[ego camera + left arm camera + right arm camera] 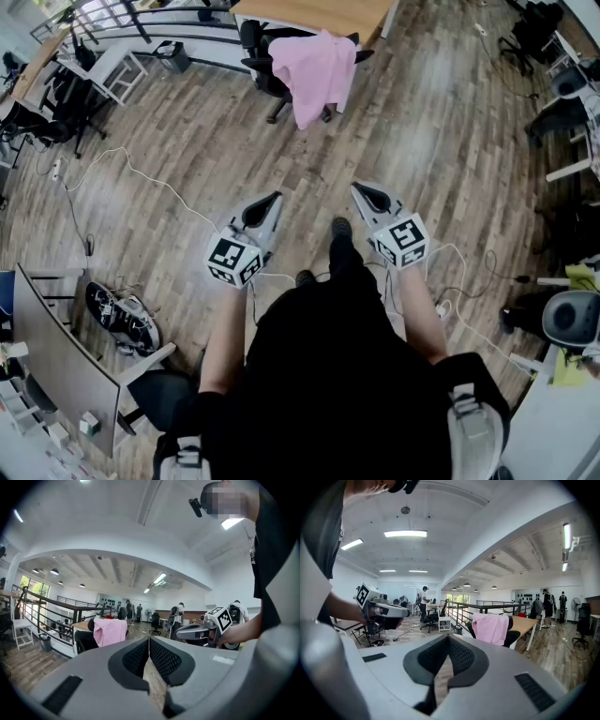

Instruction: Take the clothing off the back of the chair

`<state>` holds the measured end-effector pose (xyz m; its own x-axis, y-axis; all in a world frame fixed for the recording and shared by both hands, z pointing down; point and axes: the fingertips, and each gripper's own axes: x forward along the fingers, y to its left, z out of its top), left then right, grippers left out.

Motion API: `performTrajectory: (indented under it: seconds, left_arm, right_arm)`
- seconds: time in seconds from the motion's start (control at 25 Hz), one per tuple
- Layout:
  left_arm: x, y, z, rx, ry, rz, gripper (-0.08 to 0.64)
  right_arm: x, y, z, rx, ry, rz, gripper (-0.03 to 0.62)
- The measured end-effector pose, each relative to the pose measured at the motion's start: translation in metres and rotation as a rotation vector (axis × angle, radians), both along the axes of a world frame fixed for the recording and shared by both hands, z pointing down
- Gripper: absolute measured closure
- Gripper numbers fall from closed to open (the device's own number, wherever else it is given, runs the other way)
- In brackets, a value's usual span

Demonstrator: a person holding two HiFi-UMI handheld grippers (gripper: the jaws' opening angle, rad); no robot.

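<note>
A pink garment [316,73] hangs over the back of a black office chair [258,58] at the far middle of the head view, by a wooden desk [319,13]. The garment [109,631] shows small and distant in the left gripper view, and the same garment [491,627] in the right gripper view. My left gripper [273,200] and right gripper [359,190] are held side by side in front of me, well short of the chair. Both point toward it. Each is shut with nothing between its jaws. The left gripper [149,640] and right gripper [449,638] show closed tips.
White cables [141,173] trail across the wood floor to my left and right. A monitor [58,361] and a pair of shoes [120,317] are at my near left. More chairs [553,112] stand at the right. People [177,616] stand far off.
</note>
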<state>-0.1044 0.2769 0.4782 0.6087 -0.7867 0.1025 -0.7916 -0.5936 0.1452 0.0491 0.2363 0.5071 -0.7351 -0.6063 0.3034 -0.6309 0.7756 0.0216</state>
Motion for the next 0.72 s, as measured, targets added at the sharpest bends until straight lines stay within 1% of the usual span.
performTrajectory:
  seconds: [0.08, 0.24, 0.36, 0.48, 0.6, 0.72]
  left_arm:
    - [-0.001, -0.002, 0.002, -0.007, 0.009, -0.001, 0.554]
    - [-0.001, -0.011, 0.006, -0.015, 0.009, 0.001, 0.554]
    - [0.002, -0.017, 0.006, -0.023, 0.014, 0.007, 0.554]
    - [0.004, -0.02, 0.007, -0.023, 0.012, 0.016, 0.554]
    - [0.005, -0.024, 0.009, -0.031, 0.018, 0.017, 0.554]
    - [0.007, -0.03, 0.01, -0.035, 0.016, 0.018, 0.554]
  right_arm:
    - [0.0, -0.003, 0.001, 0.009, 0.001, -0.003, 0.597]
    - [0.0, -0.013, 0.001, 0.059, -0.016, -0.022, 0.597]
    - [0.005, -0.015, 0.004, 0.021, -0.003, -0.001, 0.597]
    - [0.007, -0.019, 0.006, 0.021, -0.003, 0.0, 0.597]
    - [0.011, -0.022, 0.009, -0.025, 0.004, 0.026, 0.597]
    - [0.015, -0.032, 0.012, -0.02, -0.004, 0.028, 0.595]
